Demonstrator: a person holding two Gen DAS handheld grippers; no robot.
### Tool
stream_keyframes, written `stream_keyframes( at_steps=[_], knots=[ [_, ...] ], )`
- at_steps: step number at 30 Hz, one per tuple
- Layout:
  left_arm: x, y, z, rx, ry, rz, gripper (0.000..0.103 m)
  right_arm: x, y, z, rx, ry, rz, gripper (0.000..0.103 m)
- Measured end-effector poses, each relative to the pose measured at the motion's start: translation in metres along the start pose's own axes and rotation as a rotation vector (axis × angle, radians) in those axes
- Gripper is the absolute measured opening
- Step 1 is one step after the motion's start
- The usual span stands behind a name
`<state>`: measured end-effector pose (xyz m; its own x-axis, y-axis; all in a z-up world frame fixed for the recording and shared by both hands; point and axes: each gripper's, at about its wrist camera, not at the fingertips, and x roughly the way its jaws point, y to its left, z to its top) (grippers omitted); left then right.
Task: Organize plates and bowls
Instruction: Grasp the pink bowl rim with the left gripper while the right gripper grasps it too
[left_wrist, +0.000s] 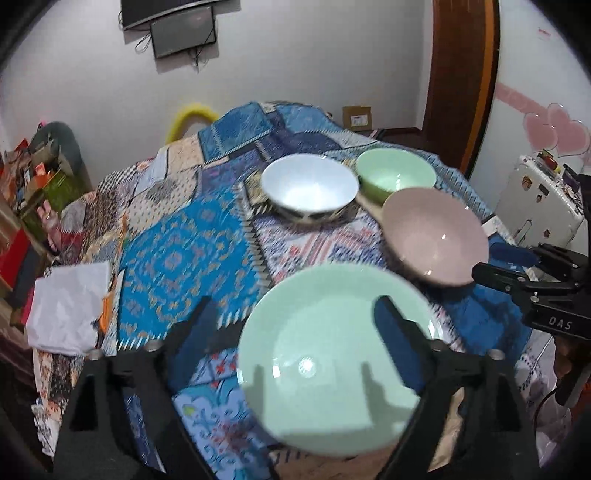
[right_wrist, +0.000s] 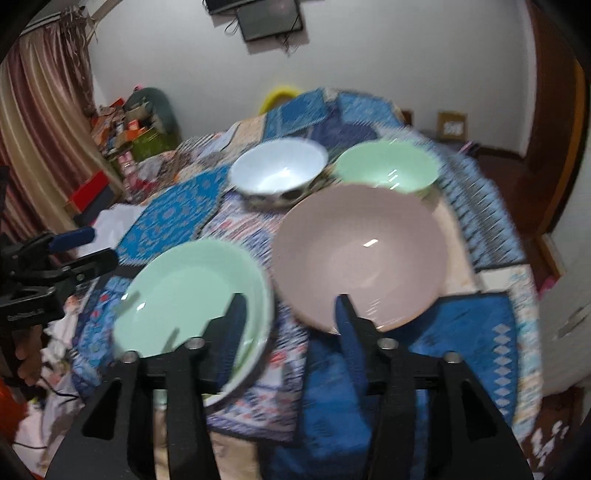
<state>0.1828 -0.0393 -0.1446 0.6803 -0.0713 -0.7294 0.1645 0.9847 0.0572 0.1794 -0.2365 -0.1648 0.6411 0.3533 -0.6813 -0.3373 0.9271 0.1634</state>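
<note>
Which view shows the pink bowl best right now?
The right wrist view: the pink bowl sits central there, its whole inside visible apart from the near rim behind a finger. The left wrist view shows the pink bowl off to the right, at a slant.

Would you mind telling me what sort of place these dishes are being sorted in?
Most likely a lived-in room of a home, not a lab or kitchen. The dishes sit on a patchwork quilt, perhaps over a bed or table; a curtain hangs at one side, and a screen is mounted on the wall.

Motion blur smears the patchwork cloth (right_wrist: 480, 192) pattern.
</note>
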Motion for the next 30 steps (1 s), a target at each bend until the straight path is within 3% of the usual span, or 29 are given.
stream_keyframes(
  at_steps=[12,18,21,26,30],
  knots=[
    [0.067,-0.06,0.036,0.09,0.062,-0.078,0.09,0.008,-0.059,0.008,0.083,-0.019,-0.112,0.057],
    [0.103,-0.077,0.042,0.102,0.099,-0.108,0.09,0.024,-0.074,0.001,0.107,0.009,-0.103,0.057],
    [0.12,-0.079,0.043,0.086,0.128,-0.115,0.078,0.033,-0.079,-0.001,0.13,0.027,-0.079,0.056],
    [0.139,-0.08,0.043,0.058,0.177,-0.145,0.068,0.042,-0.084,-0.003,0.166,0.048,-0.04,0.045],
    [0.15,-0.084,0.043,0.058,0.199,-0.155,0.05,0.046,-0.089,-0.005,0.197,0.052,-0.024,0.037]
  ],
)
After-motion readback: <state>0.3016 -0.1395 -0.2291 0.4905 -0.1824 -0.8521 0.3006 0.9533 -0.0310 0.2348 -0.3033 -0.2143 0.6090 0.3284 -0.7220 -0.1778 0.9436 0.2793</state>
